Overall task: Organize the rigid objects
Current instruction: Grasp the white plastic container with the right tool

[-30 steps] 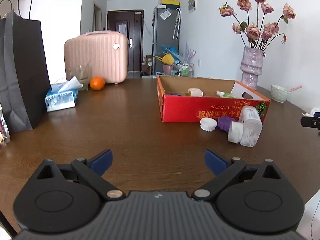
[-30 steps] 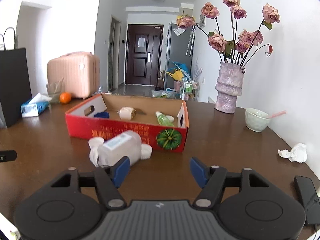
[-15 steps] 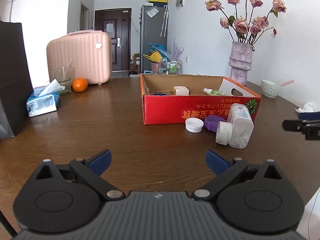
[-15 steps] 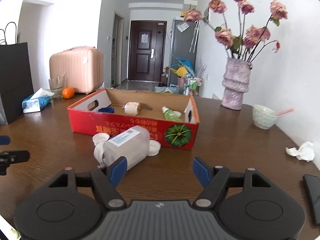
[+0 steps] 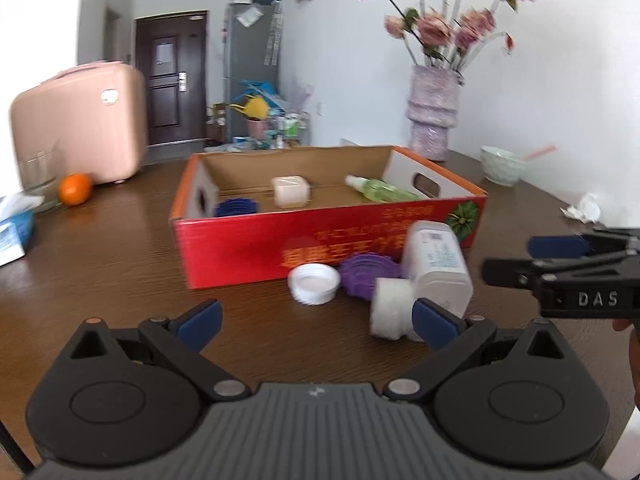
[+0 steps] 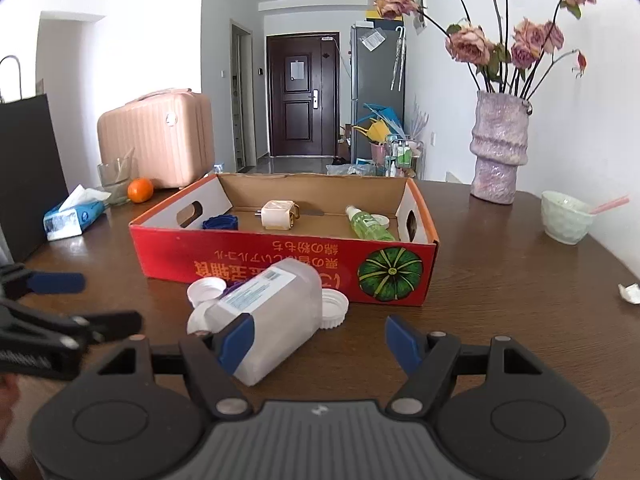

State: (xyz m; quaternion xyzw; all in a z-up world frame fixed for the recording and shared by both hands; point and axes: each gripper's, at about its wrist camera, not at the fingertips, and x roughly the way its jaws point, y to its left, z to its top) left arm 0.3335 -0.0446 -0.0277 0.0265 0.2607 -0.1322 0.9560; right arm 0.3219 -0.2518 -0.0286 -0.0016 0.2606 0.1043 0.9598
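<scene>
A red cardboard box (image 5: 328, 236) (image 6: 280, 258) stands open on the brown table. Inside lie a blue lid (image 6: 220, 223), a cream square bottle (image 6: 278, 213) and a green bottle (image 6: 366, 224). In front of the box lie a translucent white bottle on its side (image 6: 272, 312) (image 5: 434, 266), a white cap (image 5: 314, 283), a purple lid (image 5: 370, 274) and another white cap (image 6: 333, 308). My left gripper (image 5: 316, 318) is open and empty, just short of these. My right gripper (image 6: 316, 338) is open, its left finger beside the lying bottle.
A pink suitcase (image 6: 160, 136), an orange (image 6: 140, 190), a glass (image 6: 114, 180), a tissue pack (image 6: 74, 216) and a black bag (image 6: 28, 172) stand at the left. A purple vase of roses (image 6: 498, 148), a pale bowl (image 6: 566, 216) and crumpled paper (image 5: 582, 208) stand at the right.
Both grippers have moved forward toward the box and the loose items. The right gripper's left finger now sits beside the lying bottle. Each gripper now shows large in the other's view.
</scene>
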